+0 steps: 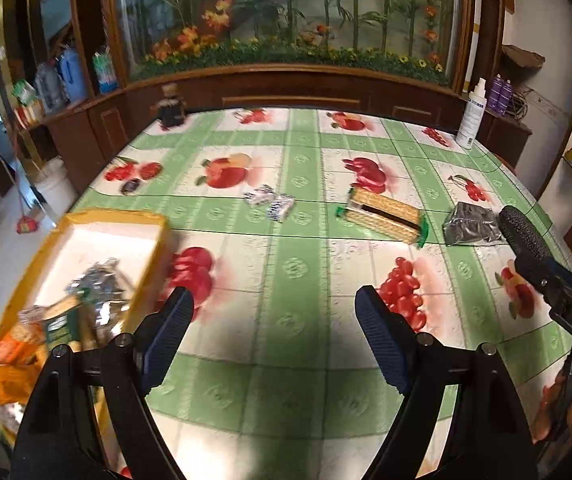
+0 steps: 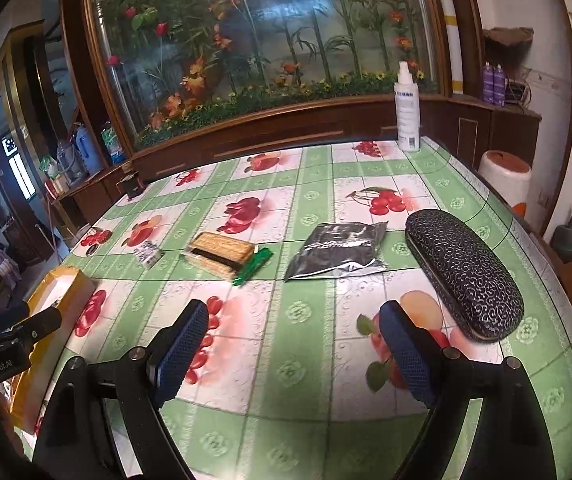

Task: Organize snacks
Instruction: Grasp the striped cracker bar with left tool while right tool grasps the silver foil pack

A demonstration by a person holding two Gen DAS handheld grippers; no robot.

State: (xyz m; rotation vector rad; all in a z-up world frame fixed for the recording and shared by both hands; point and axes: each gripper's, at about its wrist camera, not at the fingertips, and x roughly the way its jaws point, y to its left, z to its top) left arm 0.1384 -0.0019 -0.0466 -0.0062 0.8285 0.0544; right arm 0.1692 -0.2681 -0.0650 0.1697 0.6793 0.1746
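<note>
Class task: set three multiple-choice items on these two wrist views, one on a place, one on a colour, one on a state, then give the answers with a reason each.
1. Where does the spray bottle stand?
A. at the table's far edge
B. inside the box
C. on the glasses case

2. What colour is the box's rim?
A. blue
B. yellow
C. black

3. How is the right gripper?
A. shut on the cracker pack
B. shut on the foil pouch
C. open, holding nothing

Answers:
1. A, it stands upright near the far edge, beyond the glasses case.
2. B, its rim shows yellow around a white inside.
3. C, its fingers stand apart over bare cloth, while the cracker pack and foil pouch lie farther off on the table.
</note>
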